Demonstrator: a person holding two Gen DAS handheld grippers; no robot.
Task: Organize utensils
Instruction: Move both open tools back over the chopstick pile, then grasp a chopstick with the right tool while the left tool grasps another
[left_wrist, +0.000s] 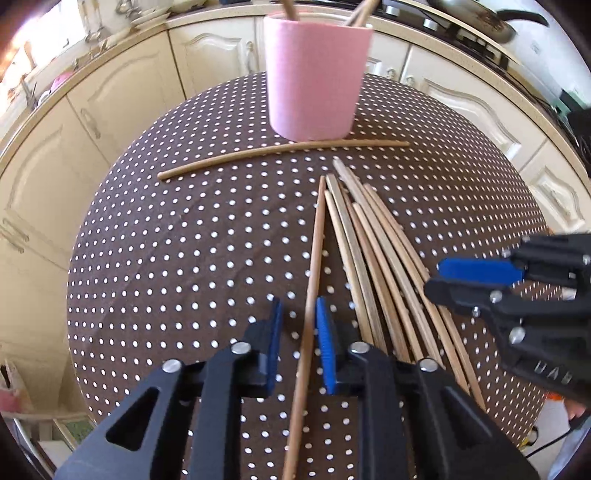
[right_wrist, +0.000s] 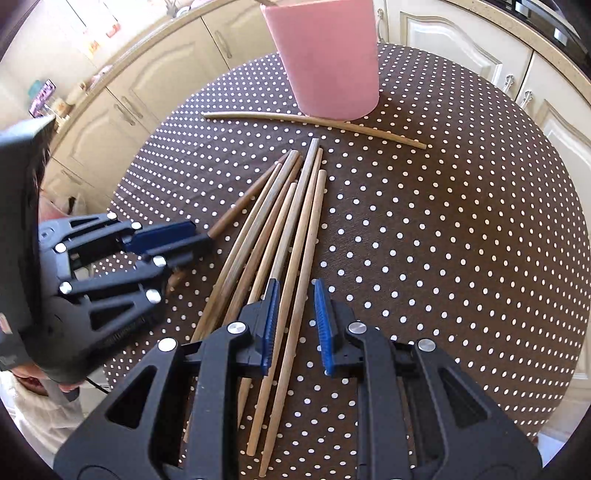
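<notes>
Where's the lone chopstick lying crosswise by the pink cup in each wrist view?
Left wrist: lone chopstick lies crosswise, upper centre, in front of the pink cup.
Right wrist: lone chopstick lies crosswise, upper centre, at the pink cup base.
Shared landmark: the pink cup.

The pink cup (left_wrist: 314, 77) hid the lower lengths of the sticks (left_wrist: 360, 13) standing in it, and the top edge of the left wrist view cut off their upper ends. In the right wrist view the same edge cut off the cup's rim. The left tongs (left_wrist: 298, 343) covered the near ends of several chopsticks in the bundle (left_wrist: 373, 258), and the single chopstick (left_wrist: 314, 266) between the pads ran out past the bottom edge. Whether those pads actually pressed on it could not be told. The right tongs (right_wrist: 293, 325) hid part of the bundle too. The desk (left_wrist: 166, 258) was cut off at its near side.
</notes>
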